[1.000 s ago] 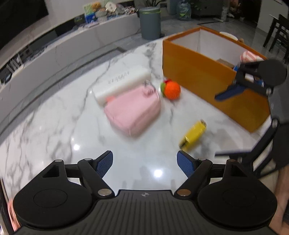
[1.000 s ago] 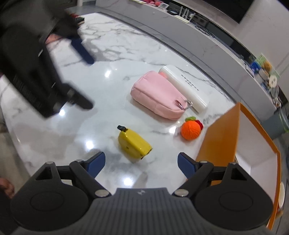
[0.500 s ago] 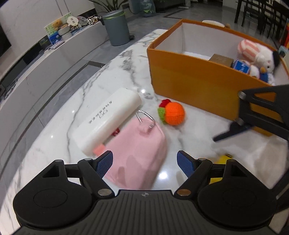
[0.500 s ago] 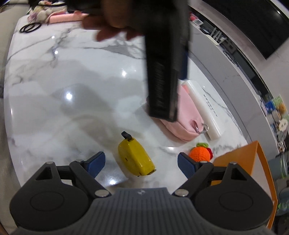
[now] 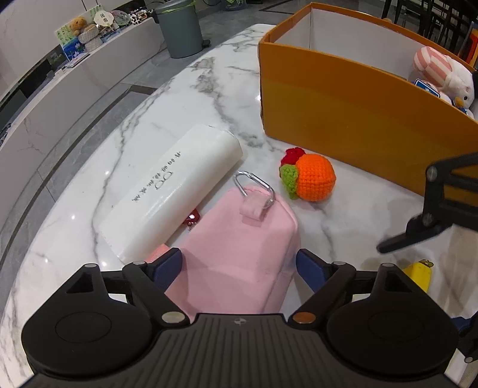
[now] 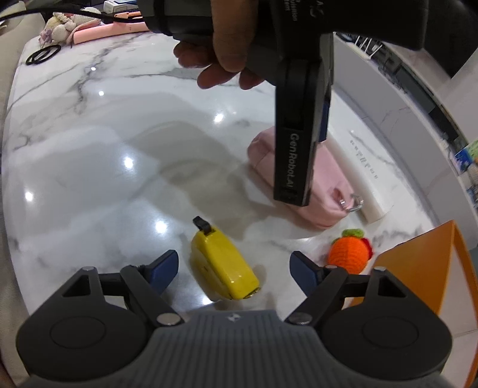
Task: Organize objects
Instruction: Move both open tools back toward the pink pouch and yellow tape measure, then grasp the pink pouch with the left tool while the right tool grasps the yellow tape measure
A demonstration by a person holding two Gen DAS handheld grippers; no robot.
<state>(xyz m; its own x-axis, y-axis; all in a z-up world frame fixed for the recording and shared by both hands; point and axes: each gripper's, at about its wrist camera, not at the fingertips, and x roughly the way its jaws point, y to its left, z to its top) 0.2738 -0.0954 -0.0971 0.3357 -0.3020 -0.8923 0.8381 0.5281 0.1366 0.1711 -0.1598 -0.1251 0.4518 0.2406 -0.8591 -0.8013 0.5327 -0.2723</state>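
A pink pouch (image 5: pixel 239 253) with a metal clip lies on the marble table (image 5: pixel 104 209). My left gripper (image 5: pixel 239 262) straddles its near end, jaws opening, the pads beside the pouch and not pressing on it. In the right wrist view my right gripper (image 6: pixel 233 264) hangs over a yellow capsule-shaped object (image 6: pixel 224 265). Its jaws are closing, with gaps on both sides of the object. A hand (image 6: pixel 227 59) holds the left gripper's body over the pouch (image 6: pixel 325 185). A white long case (image 5: pixel 176 191) and a crocheted orange (image 5: pixel 313 179) lie near the orange box (image 5: pixel 358 104).
The orange box holds a plush toy (image 5: pixel 439 71) and small packets. A grey bin (image 5: pixel 179 27) stands on the floor beyond the table edge. Black hair ties (image 6: pixel 43 55) and a soft toy (image 6: pixel 59 27) lie at the table's far end.
My left gripper has come down over the pink pouch, which now sits between its jaws. My right gripper has sunk closer to the yellow object and its jaws have narrowed.
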